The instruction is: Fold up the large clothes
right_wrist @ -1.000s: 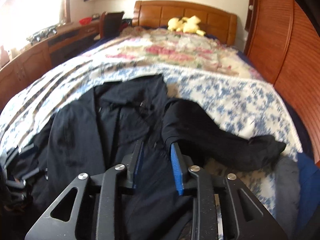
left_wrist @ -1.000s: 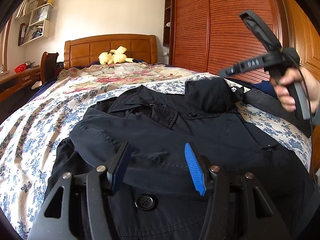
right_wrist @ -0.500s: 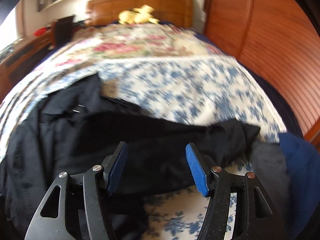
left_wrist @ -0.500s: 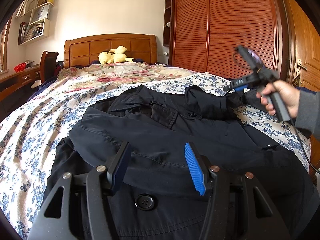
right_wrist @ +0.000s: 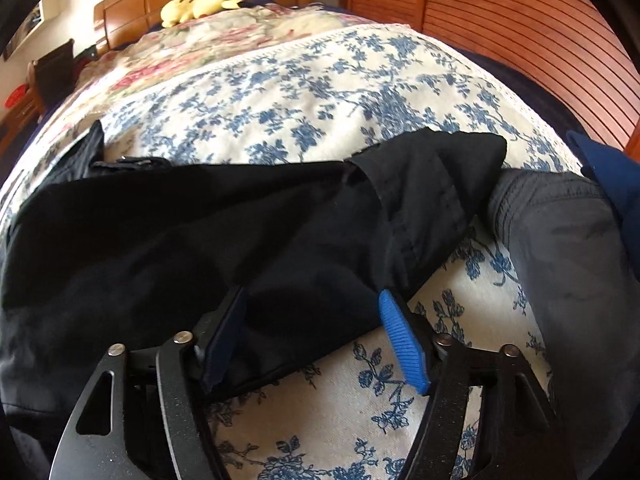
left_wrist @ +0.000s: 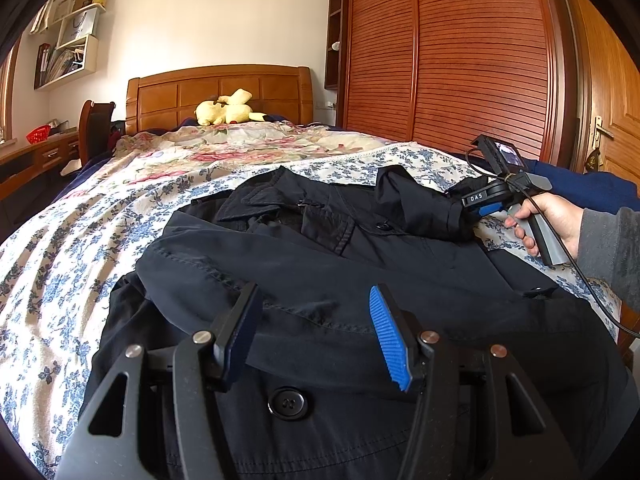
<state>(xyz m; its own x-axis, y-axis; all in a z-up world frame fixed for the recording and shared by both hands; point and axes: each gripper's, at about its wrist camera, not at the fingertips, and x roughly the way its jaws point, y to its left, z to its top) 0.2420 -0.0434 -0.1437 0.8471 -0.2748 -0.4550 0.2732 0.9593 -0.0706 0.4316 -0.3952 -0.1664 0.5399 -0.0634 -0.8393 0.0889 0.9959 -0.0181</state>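
Coat (left_wrist: 328,264): black, buttoned, spread flat on the bed, filling the centre and lower half of the left wrist view; collar toward the headboard at the upper middle, hem toward the lower edge.
Bed (left_wrist: 80,248): blue-flowered cover under the coat, bare at the left of the frame and along the right edge beside the sleeve.
Sleeve (right_wrist: 280,232): the coat's sleeve on the right side of the left wrist view; in the right wrist view it runs as a long band from the left edge to the upper right, cuff end at the upper right, lying on the flowered cover.
Long axis: the sleeve lies roughly crosswise to the right claw's fingers, so closing would bite across its width, not along it.
Right claw (right_wrist: 316,336): spread and still opening; sleeve cloth sits between the fingers near its lower edge, and the pads do not appear to press on it.
Left claw (left_wrist: 316,332): half spread, hovering over the coat's lower front above a button (left_wrist: 287,403), pinching nothing.
Nearer hand: the right hand (left_wrist: 548,220), at the right of the left wrist view, is right at the sleeve; the left claw is well apart from it.
Likely next: either letting the sleeve go or re-gripping it to lay it over the coat's body toward the left of the frame.
Other cloth: a grey garment (right_wrist: 560,240) and a blue one (right_wrist: 612,168) lie just beyond the cuff at the right.
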